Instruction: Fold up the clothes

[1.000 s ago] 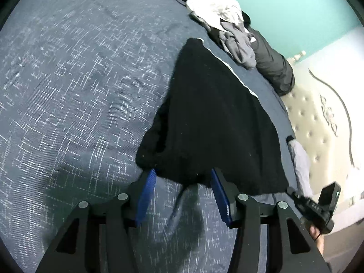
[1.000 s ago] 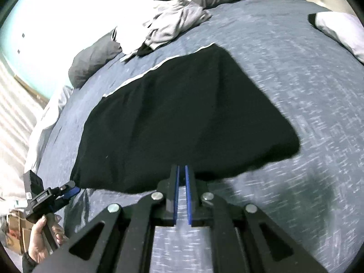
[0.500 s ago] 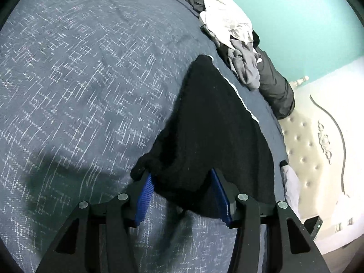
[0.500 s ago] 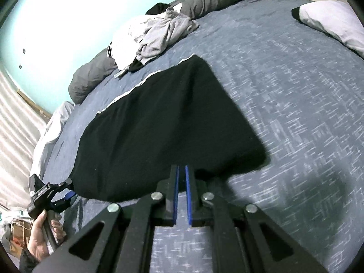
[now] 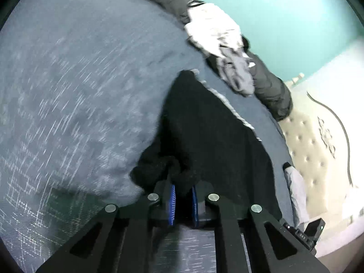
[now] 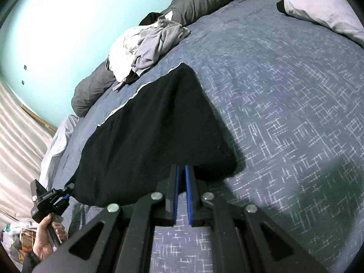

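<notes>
The left gripper had just closed its blue ribbed pads on a bunched corner of the black knit garment. The right gripper pinched the garment's near hem. The cloth lay flat on the blue woven bedspread, tapering toward the rumpled clothes pile.

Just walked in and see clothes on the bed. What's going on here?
A person is folding a black garment on the blue bedspread, a gripper in each hand. The left gripper has just been closing and now pinches one near corner; the right gripper is shut on the near edge. A heap of unfolded clothes waits behind.
</notes>
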Motion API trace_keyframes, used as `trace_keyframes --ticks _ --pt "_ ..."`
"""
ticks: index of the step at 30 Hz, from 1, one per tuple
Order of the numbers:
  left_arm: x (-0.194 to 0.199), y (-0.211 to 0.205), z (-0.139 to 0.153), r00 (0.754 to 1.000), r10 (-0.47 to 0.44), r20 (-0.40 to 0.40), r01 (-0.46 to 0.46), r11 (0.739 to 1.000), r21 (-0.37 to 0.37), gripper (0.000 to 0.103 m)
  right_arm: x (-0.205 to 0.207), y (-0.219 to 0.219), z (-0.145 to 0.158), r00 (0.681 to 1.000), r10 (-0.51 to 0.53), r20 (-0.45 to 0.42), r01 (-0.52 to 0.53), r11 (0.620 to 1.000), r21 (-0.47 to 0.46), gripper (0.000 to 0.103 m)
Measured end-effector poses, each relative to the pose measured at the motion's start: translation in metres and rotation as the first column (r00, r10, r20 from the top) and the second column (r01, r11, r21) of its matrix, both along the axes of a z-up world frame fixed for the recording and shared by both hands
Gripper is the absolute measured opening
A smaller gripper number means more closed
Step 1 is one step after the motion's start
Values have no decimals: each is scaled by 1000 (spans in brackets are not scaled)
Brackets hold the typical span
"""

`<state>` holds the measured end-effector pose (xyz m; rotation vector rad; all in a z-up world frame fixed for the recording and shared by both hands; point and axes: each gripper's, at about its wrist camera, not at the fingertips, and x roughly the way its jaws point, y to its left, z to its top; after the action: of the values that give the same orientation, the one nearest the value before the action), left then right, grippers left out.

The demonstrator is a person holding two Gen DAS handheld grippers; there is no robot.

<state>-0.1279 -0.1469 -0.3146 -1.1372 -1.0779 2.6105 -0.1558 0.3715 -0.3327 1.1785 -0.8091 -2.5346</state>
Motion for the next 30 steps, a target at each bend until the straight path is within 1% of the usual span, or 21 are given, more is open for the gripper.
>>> trace_keyframes --ticks 3,6,7,9,11,13,15,16,18,20,21,22,24,25,27,28,30 --pt "-7 20 26 998 -40 -50 38 999 -34 11 -1 5 -1 1000 -6 -3 6 1000 -20 5" --pt "-22 57 57 988 -118 -96 107 987 -117 11 -1 9 0 1000 -7 -9 7 999 -35 5" --pt "-28 68 65 984 -138 -109 124 984 -124 11 -1 11 1 1000 -7 -11 7 999 -39 5" --pt "-45 99 81 972 -195 -134 176 974 -145 11 -1 14 2 1000 -6 -17 5 999 -45 5" --pt "-60 134 94 953 -262 -150 235 955 -179 10 -1 19 1 1000 -11 -18 10 998 -54 5" --pt "-78 179 101 927 -345 -148 310 926 -218 10 -1 24 1 1000 -22 -16 21 998 -65 5" --pt "-91 225 94 897 -426 -117 391 889 -240 10 -1 30 0 999 -34 -14 33 996 -80 5" --pt "-95 245 87 883 -461 -93 427 869 -249 10 -1 33 0 999 -38 -14 37 996 -85 5" --pt "-100 287 63 844 -535 -24 510 817 -269 10 -2 37 1 999 -42 -12 41 995 -92 5" --pt "-102 317 37 811 -583 52 571 769 -288 11 -4 41 1 999 -43 -8 42 994 -103 5" --pt "-103 329 25 798 -596 92 593 747 -302 11 -5 42 1 999 -42 -7 41 993 -108 5" --pt "-103 336 18 795 -595 117 596 733 -326 11 -5 42 1 999 -40 -6 39 993 -112 5" --pt "-99 339 17 800 -590 111 587 731 -347 11 -6 43 1 999 -37 -5 36 992 -123 5" --pt "-98 335 21 803 -588 103 585 740 -332 16 -6 42 1 999 -34 -5 33 992 -126 5" --pt "-95 327 30 807 -583 88 580 757 -303 19 -8 40 1 1000 -27 -3 27 991 -129 5" --pt "-92 320 35 809 -583 79 577 761 -297 20 -9 38 2 1000 -23 -7 22 991 -136 5" --pt "-83 306 47 816 -574 59 561 766 -314 21 -12 34 6 1000 -10 -23 7 988 -151 5"
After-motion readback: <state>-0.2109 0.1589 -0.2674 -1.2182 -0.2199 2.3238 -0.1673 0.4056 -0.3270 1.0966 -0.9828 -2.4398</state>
